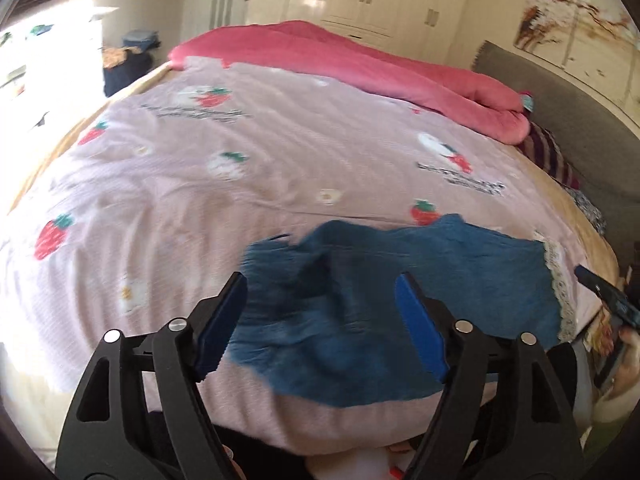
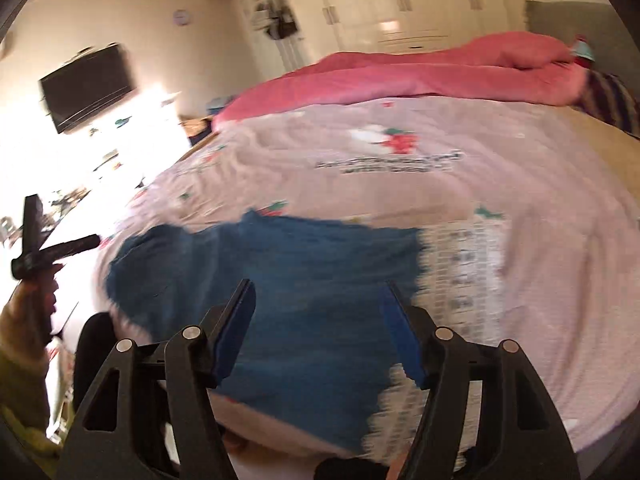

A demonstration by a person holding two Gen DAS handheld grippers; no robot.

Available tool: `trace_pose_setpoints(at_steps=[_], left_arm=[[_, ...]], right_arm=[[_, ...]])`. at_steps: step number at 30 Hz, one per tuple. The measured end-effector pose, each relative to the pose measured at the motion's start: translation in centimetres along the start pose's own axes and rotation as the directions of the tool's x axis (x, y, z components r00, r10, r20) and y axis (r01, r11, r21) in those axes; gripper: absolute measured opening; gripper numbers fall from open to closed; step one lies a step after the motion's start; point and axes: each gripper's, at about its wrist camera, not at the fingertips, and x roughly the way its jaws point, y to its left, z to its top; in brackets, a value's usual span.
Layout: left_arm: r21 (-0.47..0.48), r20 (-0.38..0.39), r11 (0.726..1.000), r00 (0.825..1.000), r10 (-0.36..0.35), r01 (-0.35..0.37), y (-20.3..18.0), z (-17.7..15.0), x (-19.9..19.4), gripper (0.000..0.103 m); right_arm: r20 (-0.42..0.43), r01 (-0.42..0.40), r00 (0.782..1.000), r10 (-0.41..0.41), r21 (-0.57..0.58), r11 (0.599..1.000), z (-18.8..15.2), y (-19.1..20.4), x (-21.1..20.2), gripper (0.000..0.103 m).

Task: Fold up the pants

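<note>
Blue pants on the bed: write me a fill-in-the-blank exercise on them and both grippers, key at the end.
1. The blue pants lie on a pink bedspread printed with ____.
2. The left gripper has its jaws ____.
3. The right gripper holds ____.
4. The lace trim edging the pants is ____ in colour.

Missing words: strawberries; open; nothing; white

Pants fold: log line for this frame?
left gripper: open, empty | right gripper: open, empty | blue pants: on bedspread
</note>
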Motion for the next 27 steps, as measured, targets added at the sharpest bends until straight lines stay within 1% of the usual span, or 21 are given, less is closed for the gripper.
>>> trace_pose_setpoints(at_steps=[3,4,5,7,8,11,13,15,16,17,19,21,22,24,27], left_arm=[[0.053,-0.021,0.996,0.997,-0.076,0.077,-4.0,0.5,2.1,0.072],[0.079,-0.027,0.990,0.993,-0.112,0.114,-5.7,0.5,3.1,0.072],[0.095,-0.038,0.985,0.990,-0.138,0.141,-7.1,0.5,4.0,0.073],[0.116,-0.084,0.975,0.980,-0.181,0.190,-9.8,0.2,6.3,0.073],[0.125,-0.105,0.971,0.976,-0.189,0.201,-10.8,0.0,7.3,0.073],[0.172,-0.160,0.963,0.971,-0.179,0.206,-13.9,-0.8,10.3,0.073],[0.194,-0.189,0.956,0.965,-0.184,0.220,-15.4,-1.2,11.8,0.073],[0.232,-0.195,0.951,0.968,-0.161,0.205,-16.3,-1.7,12.8,0.073],[0.260,-0.191,0.950,0.974,-0.125,0.173,-16.7,-2.0,13.4,0.073],[0.278,-0.192,0.949,0.977,-0.094,0.147,-16.7,-2.2,13.9,0.073],[0.294,-0.197,0.950,0.979,-0.044,0.102,-16.6,-2.5,15.1,0.074],[0.283,-0.206,0.953,0.977,-0.051,0.109,-15.8,-2.7,15.7,0.076],[0.275,-0.205,0.954,0.977,-0.060,0.116,-15.6,-2.7,15.8,0.077],[0.280,-0.205,0.953,0.977,-0.061,0.118,-15.4,-2.7,15.9,0.078],[0.280,-0.206,0.953,0.977,-0.060,0.117,-15.3,-2.7,15.9,0.079]], right_arm=[[-0.023,0.025,0.999,-0.024,0.023,0.999,0.9,-1.3,1.2,0.063],[-0.043,0.030,0.999,-0.029,0.023,0.999,1.2,-1.4,2.1,0.063],[-0.057,0.020,0.998,-0.019,0.013,1.000,1.4,-1.2,2.8,0.063],[-0.074,0.036,0.997,-0.036,-0.002,0.999,1.8,-0.8,4.1,0.063],[-0.088,0.030,0.996,-0.031,-0.007,1.000,2.1,-0.9,4.6,0.063],[-0.111,0.009,0.994,-0.011,-0.016,1.000,2.9,-1.0,6.2,0.063],[-0.128,0.009,0.992,-0.008,0.009,1.000,3.4,-1.7,7.0,0.063],[-0.152,-0.003,0.988,0.008,0.027,1.000,3.8,-2.5,8.0,0.063],[-0.165,0.012,0.986,-0.006,0.031,0.999,3.9,-3.0,8.4,0.063],[-0.188,0.036,0.982,-0.027,0.041,0.999,4.0,-3.7,9.1,0.063],[-0.213,0.053,0.976,-0.038,0.066,0.996,3.9,-4.9,10.0,0.061],[-0.219,0.046,0.975,-0.026,0.088,0.995,3.7,-5.8,10.6,0.061],[-0.217,0.055,0.975,-0.035,0.084,0.995,3.6,-5.9,10.8,0.058],[-0.210,0.068,0.976,-0.051,0.075,0.995,3.5,-6.1,11.4,0.058],[-0.206,0.067,0.978,-0.047,0.094,0.993,3.4,-6.3,11.7,0.058]])
